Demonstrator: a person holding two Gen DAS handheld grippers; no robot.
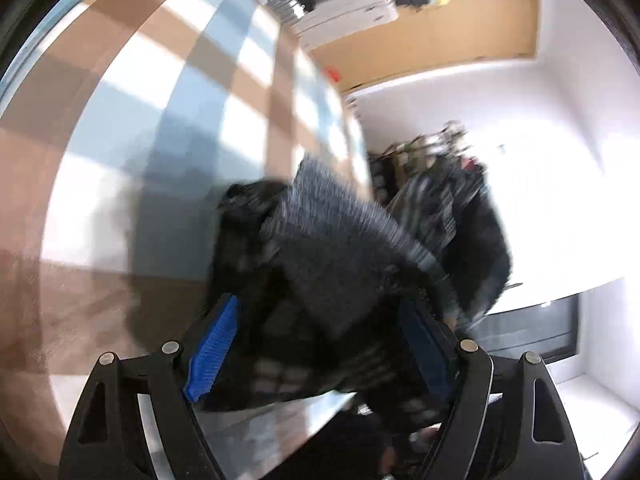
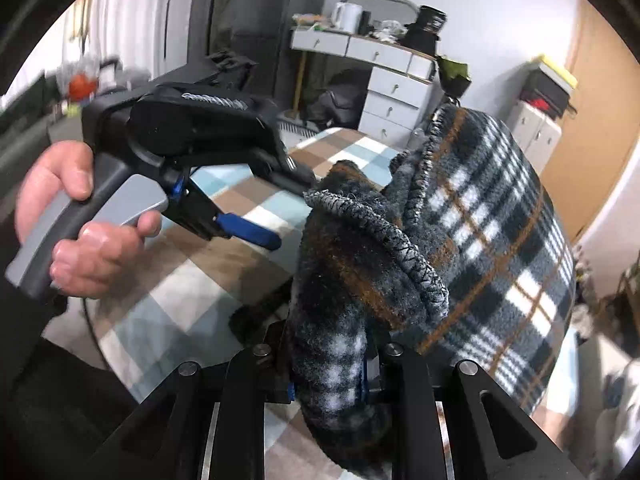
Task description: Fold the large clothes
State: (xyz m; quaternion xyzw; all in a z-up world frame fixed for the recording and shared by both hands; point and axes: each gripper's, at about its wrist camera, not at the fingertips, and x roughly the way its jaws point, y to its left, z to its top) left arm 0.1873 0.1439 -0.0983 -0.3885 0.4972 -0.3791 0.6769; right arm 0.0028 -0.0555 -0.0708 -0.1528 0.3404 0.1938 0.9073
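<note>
- Right tool [image 2: 329,376]: jaws narrow, clamped on a bunched fold of the plaid fleece garment [image 2: 480,240], right in front of its camera.
- The garment is dark grey/white check with brown lines and a stitched hem edge [image 2: 404,248]. It is lifted off the surface and drapes up and to the right of the right tool, filling most of that view's right half.
- Left tool [image 1: 320,344]: jaws wide, blue pads [image 1: 214,352] apart. The garment [image 1: 340,264] hangs between them, blurred, and the pads don't look pressed on it.
- In the right wrist view the left tool [image 2: 280,208] sits at mid-left, pointing toward the garment. One blue finger [image 2: 250,232] is near the hem and not touching it. The other finger runs up to the cloth edge; contact there can't be told.
- A person's hand [image 2: 80,216] grips the left tool's grey handle [image 2: 44,248]; a dark sleeve shows at lower left.
- Under both tools lies a checked bed cover [image 2: 192,280] in brown, white and pale blue squares, with the garment's shadow on it.
- Further back, right view: a white desk with drawers [image 2: 384,80] against the wall, with a white kettle [image 2: 347,15] and dark items on top, plus a dark chair beneath.
- Far right: a small white cabinet [image 2: 536,128] with stacked boxes, beside a wooden door [image 2: 592,100].
- Left view, far: the same door [image 1: 440,28], a white wall, and a blurred clothes pile [image 1: 440,168].
</note>
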